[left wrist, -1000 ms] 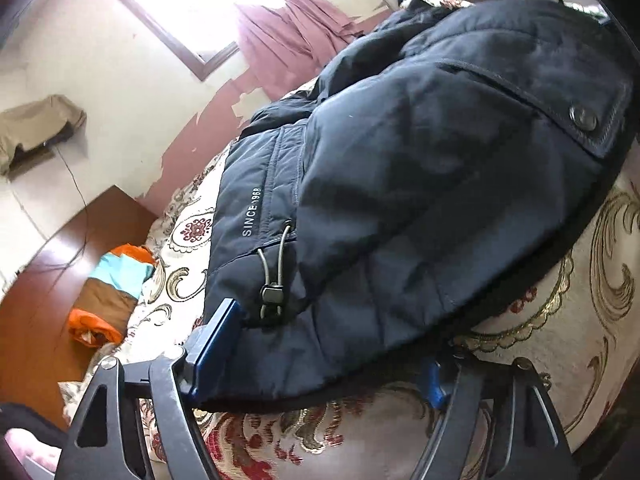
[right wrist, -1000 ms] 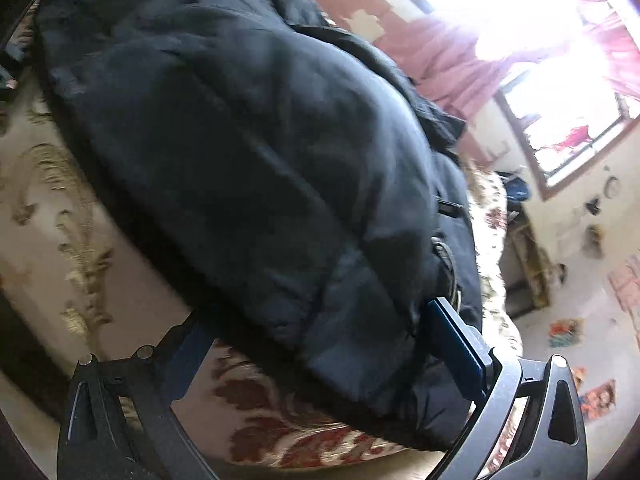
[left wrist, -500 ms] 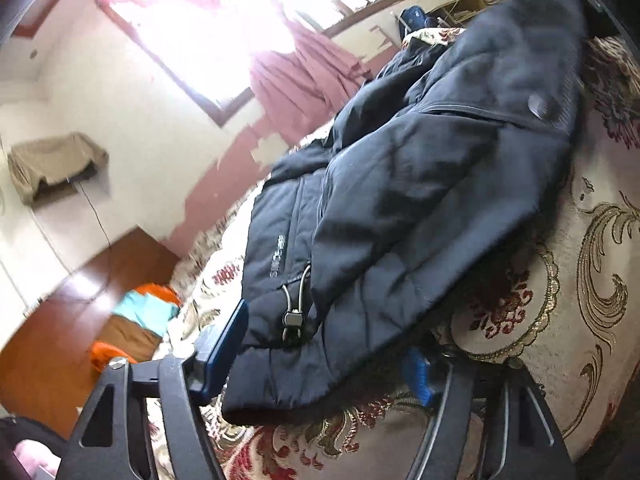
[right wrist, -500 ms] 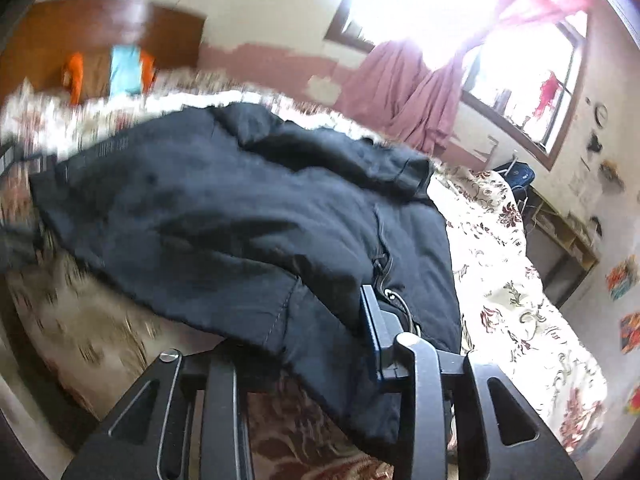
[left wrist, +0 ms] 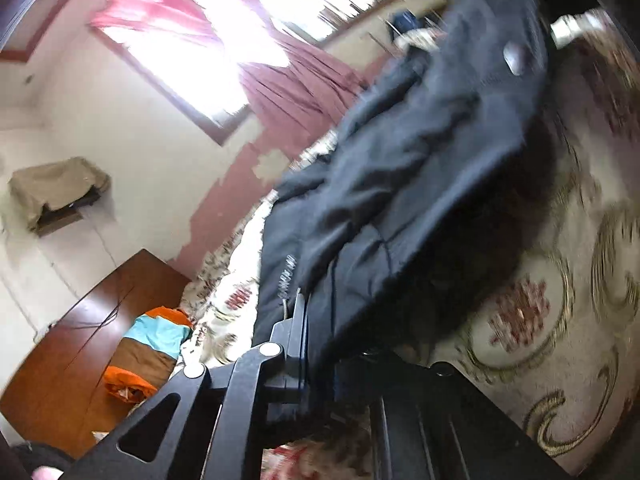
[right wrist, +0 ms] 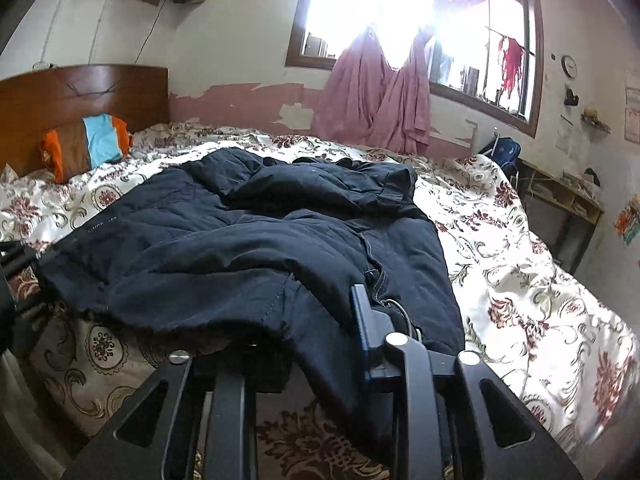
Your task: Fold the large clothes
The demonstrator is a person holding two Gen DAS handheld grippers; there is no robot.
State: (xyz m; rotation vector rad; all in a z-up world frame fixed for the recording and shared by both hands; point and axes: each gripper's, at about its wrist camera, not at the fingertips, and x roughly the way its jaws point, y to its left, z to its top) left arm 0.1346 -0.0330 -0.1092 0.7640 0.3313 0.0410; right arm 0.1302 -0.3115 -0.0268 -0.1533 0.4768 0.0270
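A large dark navy jacket (right wrist: 248, 240) lies spread on a floral bedspread (right wrist: 520, 280). My right gripper (right wrist: 320, 344) is shut on the jacket's near hem, with fabric pinched between its fingers. My left gripper (left wrist: 320, 340) is shut on the jacket's other hem corner (left wrist: 400, 200) and holds that edge lifted off the bed; the left wrist view is blurred. The left gripper also shows at the far left edge of the right wrist view (right wrist: 12, 276), at the jacket's left corner.
A wooden headboard (right wrist: 80, 88) and a striped orange, brown and blue pillow (right wrist: 86, 146) stand at the bed's far left. A window with pink curtains (right wrist: 376, 96) is behind the bed. A low shelf (right wrist: 560, 200) stands at the right wall.
Both grippers have closed from wide open onto the jacket's near hem and pulled back and up, lifting the hem. The views have swung towards the window wall.
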